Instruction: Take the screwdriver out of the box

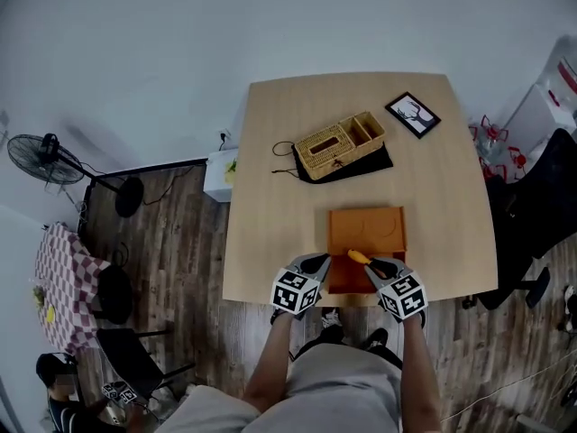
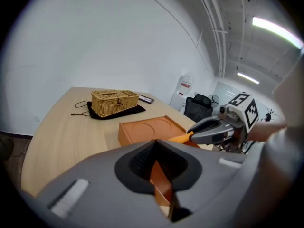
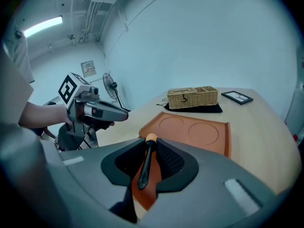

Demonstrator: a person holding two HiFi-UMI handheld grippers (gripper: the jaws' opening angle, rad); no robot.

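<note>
An orange box (image 1: pixel 365 228) lies open near the table's front edge, its flat panel showing two round recesses (image 3: pixel 190 129). My left gripper (image 1: pixel 315 262) is shut on the box's thin left wall (image 2: pixel 160 184), at its near corner. My right gripper (image 1: pixel 373 265) is shut on the screwdriver (image 1: pixel 361 258), which has a black grip and an orange end (image 3: pixel 150 137). The screwdriver (image 3: pixel 145 167) lies lengthwise between the jaws, just above the box's near part. In the left gripper view the right gripper (image 2: pixel 213 131) shows with the orange end (image 2: pixel 180 138) sticking out.
A wicker basket (image 1: pixel 341 144) sits on a black cloth at the table's (image 1: pixel 270 215) far side, with a framed picture (image 1: pixel 413 114) to its right. A black office chair (image 1: pixel 541 206) stands right of the table. A fan (image 1: pixel 41 159) and a checkered stool (image 1: pixel 63 282) stand on the floor at left.
</note>
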